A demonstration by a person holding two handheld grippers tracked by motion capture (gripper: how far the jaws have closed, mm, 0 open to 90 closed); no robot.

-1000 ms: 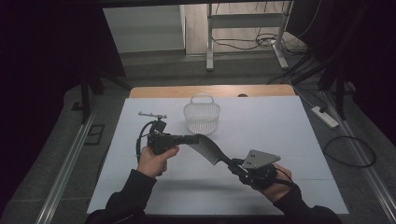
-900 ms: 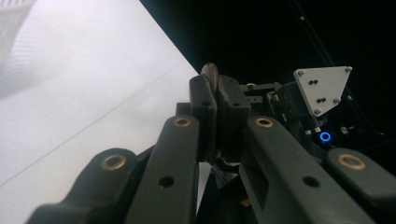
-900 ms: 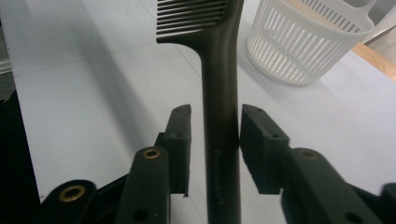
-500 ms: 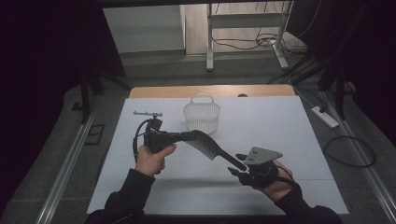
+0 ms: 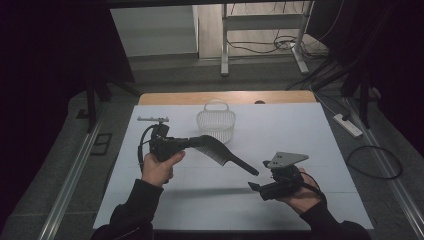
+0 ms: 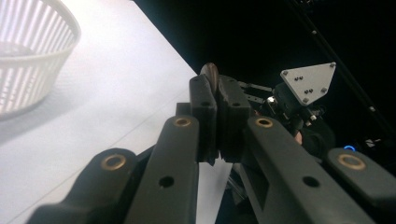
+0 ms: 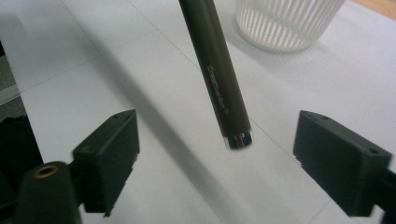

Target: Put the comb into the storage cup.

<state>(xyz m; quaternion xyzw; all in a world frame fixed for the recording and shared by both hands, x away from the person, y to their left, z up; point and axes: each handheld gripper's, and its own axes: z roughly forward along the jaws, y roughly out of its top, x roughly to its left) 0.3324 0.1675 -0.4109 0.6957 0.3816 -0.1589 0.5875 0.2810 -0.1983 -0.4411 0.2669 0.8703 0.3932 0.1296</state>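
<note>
Comb (image 5: 220,151) pinched in left gripper (image 5: 186,144) fingers — handle slants down toward right gripper (image 5: 254,187), fingers just spreading, handle tip between, untouched.

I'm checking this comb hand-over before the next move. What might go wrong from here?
1. The left gripper alone holds the dark plastic comb, clamped at its toothed end, with the long handle sticking out in the air; it may pivot or slip in the grip.
2. The right gripper has just been opening, and its pads stand clear of the handle tip; swinging the comb towards the white slatted basket may knock the basket.
</note>
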